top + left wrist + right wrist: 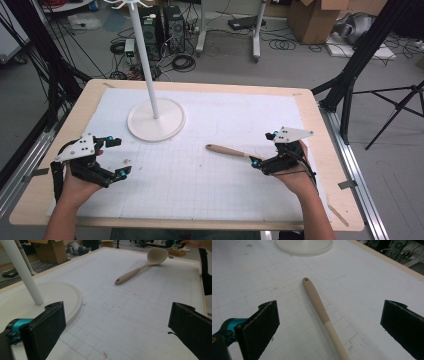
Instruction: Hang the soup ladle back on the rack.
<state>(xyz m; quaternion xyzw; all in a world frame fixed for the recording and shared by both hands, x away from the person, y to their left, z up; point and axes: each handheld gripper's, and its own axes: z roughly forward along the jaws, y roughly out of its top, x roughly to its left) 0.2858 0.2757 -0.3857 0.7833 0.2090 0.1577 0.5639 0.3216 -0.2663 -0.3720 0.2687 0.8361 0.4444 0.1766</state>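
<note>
One wooden spoon lies flat on the white grid mat, right of centre on the worktop, handle end pointing toward the middle, bowl end under the right gripper. Right gripper sits over the spoon's far part with its jaws wide apart; in the right gripper view the handle runs up between the two pads, touching neither. Left gripper rests at the left side of the mat, jaws also spread, nothing between them. One white stand: round base on the mat left of centre toward the far edge, thin pole rising upright from it. Base lies well apart from the spoon's handle tip, nearer the left gripper; in the left gripper view it sits just beyond the left pad. Count: one spoon, one stand, two grippers. Open mat between the grippers and across the near half. Spoon well inside the worktop edges; right gripper near the right edge of the mat.
</note>
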